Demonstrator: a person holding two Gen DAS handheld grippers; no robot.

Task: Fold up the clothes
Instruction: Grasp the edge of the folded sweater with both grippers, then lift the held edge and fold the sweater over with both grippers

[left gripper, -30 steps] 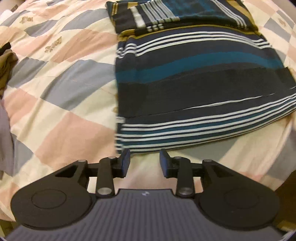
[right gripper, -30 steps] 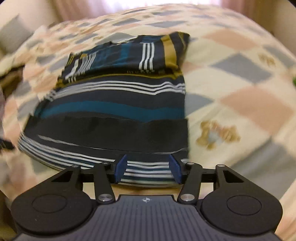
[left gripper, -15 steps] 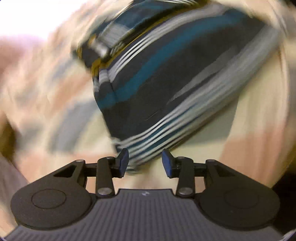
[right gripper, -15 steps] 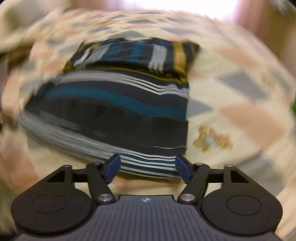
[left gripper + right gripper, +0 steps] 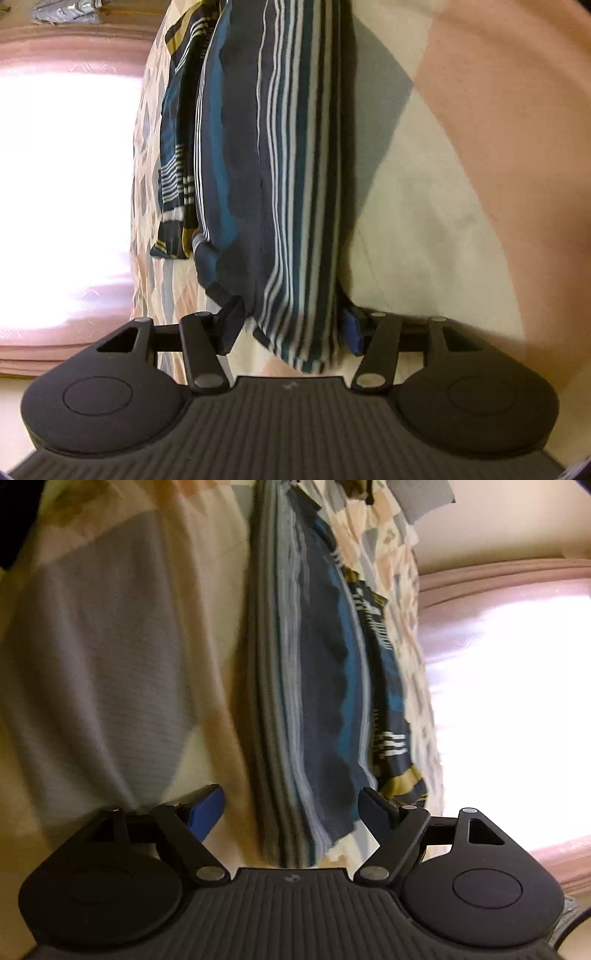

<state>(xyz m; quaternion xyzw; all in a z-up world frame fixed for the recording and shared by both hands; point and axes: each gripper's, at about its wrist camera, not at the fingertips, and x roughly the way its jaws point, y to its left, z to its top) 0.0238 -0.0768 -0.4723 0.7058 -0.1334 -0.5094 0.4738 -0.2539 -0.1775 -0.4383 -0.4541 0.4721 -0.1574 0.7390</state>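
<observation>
- The striped shirt (image 5: 258, 177) lay folded on the checked bedspread (image 5: 443, 192), its near edge reaching in between the fingers of both grippers.
- The left gripper (image 5: 291, 328) was opening, with the shirt's corner between its jaws; the shirt hid most of the right-hand finger, so contact there was hard to judge.
- The right gripper (image 5: 291, 808) stood wide, its pads clear of the blurred shirt (image 5: 317, 701).
- A bright window (image 5: 517, 701) washed out one side of each view.

Checked bedspread (image 5: 443, 184) in cream, pink, grey patches; bright window (image 5: 62, 192) behind pink curtain (image 5: 495, 579), glare heavy.
</observation>
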